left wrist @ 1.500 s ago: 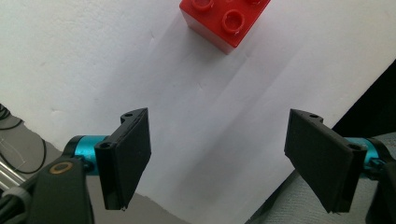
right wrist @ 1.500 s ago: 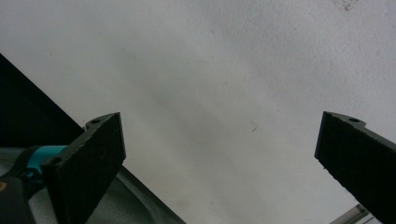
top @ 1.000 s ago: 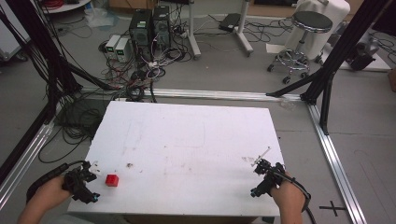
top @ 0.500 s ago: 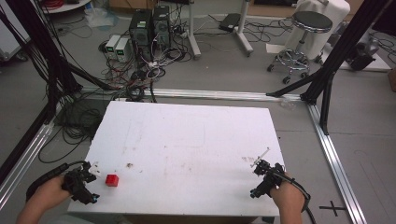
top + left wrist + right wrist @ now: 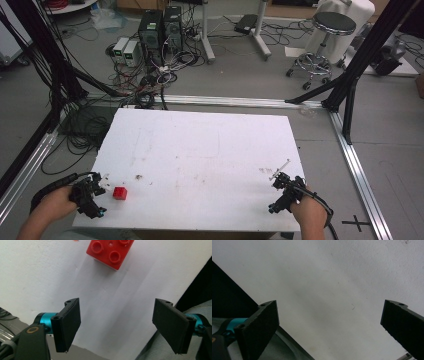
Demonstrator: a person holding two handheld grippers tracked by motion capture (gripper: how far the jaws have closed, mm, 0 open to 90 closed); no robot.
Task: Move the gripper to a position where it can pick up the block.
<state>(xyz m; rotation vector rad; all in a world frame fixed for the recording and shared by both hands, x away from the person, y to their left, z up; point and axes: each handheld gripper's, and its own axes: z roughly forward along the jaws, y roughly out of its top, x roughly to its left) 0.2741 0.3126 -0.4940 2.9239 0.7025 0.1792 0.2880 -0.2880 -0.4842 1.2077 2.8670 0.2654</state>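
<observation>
A small red studded brick [image 5: 119,193] lies on the white table [image 5: 210,150] near its front left corner. In the left gripper view the brick [image 5: 110,252] sits ahead of the jaws, apart from them. My left gripper [image 5: 97,192] is held just left of the brick, open and empty [image 5: 116,325]. At the front right of the table my right gripper [image 5: 281,187] also stands open over bare table top, nothing between its jaws [image 5: 329,327].
A thin pale stick [image 5: 280,169] lies on the table just beyond the right gripper. Small dark specks [image 5: 138,177] mark the table right of the brick. Behind the table are cables, computer boxes [image 5: 160,25], a stool [image 5: 325,30] and black frame posts [image 5: 350,85].
</observation>
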